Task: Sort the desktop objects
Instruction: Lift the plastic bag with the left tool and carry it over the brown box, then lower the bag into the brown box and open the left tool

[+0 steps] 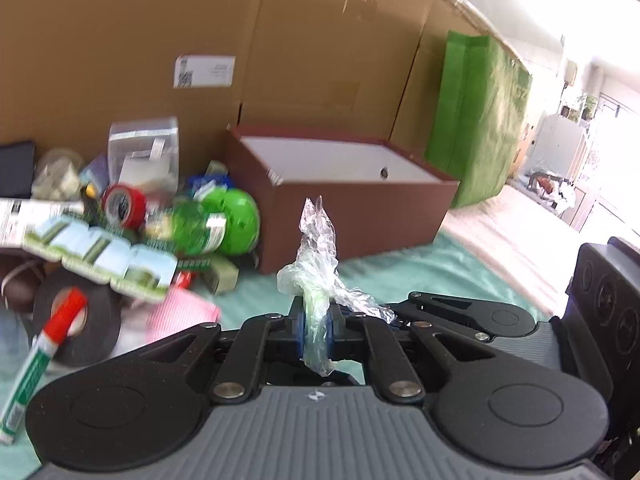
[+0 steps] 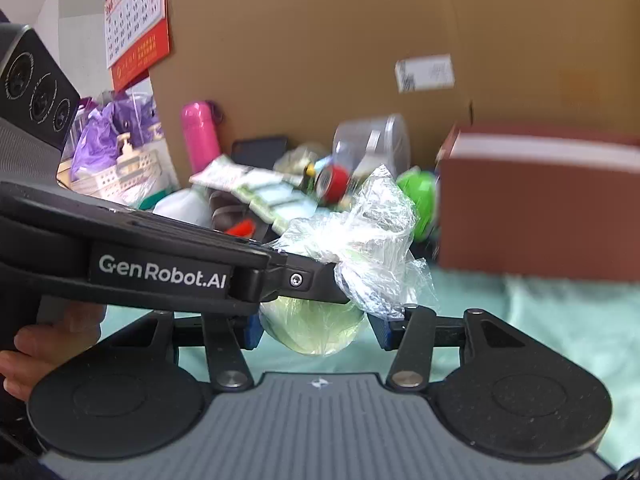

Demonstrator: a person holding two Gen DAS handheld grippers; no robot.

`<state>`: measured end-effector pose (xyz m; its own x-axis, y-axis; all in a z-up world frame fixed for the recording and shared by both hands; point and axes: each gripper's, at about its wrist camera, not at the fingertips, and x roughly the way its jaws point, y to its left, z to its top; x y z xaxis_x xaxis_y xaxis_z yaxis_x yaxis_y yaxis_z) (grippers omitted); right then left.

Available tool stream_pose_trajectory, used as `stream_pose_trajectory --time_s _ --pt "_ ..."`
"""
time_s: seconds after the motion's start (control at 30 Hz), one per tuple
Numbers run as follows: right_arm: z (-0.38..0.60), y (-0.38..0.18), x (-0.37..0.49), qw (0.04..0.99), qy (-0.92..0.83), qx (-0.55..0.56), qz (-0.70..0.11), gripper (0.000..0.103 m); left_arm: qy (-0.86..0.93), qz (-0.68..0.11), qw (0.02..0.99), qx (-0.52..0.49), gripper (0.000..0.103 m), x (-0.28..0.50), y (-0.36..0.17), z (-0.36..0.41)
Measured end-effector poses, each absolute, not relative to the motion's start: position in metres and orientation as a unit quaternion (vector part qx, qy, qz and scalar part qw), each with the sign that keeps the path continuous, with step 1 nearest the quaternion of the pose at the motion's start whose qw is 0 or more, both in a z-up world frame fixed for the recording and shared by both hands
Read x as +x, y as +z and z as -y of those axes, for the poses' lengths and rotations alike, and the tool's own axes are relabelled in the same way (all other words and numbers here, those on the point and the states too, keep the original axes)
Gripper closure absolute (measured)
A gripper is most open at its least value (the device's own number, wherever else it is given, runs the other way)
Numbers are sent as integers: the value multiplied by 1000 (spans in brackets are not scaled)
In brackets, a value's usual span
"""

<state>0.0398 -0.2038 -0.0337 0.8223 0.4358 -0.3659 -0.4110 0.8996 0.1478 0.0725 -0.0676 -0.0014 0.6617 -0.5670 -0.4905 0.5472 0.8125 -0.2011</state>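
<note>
My left gripper (image 1: 316, 330) is shut on a crumpled clear plastic bag (image 1: 316, 248) that sticks up between its blue pads. In the right wrist view the same bag (image 2: 360, 236) hangs from the left gripper's fingers (image 2: 320, 284), with a pale green round object (image 2: 316, 330) inside it. My right gripper (image 2: 316, 330) is open, its blue pads either side of that green object; I cannot tell if they touch it. A brown open box with a white inside (image 1: 344, 200) stands ahead on the teal cloth; it also shows in the right wrist view (image 2: 536, 204).
A pile of clutter lies left: red tape (image 1: 124, 204), green ball (image 1: 236, 218), black tape roll (image 1: 76, 320), glue stick (image 1: 36, 364), blister pack (image 1: 100, 252). Large cardboard boxes (image 1: 240, 40) stand behind. A green bag (image 1: 480, 120) stands right. A pink bottle (image 2: 198, 136) stands far left.
</note>
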Motion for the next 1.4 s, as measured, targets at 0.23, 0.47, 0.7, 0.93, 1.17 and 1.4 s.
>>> stream_pose_trajectory --time_s 0.23,0.47,0.7,0.93,1.17,1.4 --pt "229 1 51 973 188 22 -133 52 -325 -218 920 -8 96 89 33 96" --pt "257 26 84 986 143 -8 -89 53 -351 -188 917 -16 94 130 53 128" --pt "290 24 140 988 119 -5 -93 58 -334 -185 924 -1 92 187 48 167" --pt "320 0 172 991 90 42 -92 31 -318 -182 928 -66 0 211 31 153" --pt "323 -15 176 990 72 42 -115 17 -292 -173 937 -79 0 209 24 145" --pt "318 -20 174 991 61 32 -115 15 -270 -190 940 -83 0 218 14 140"
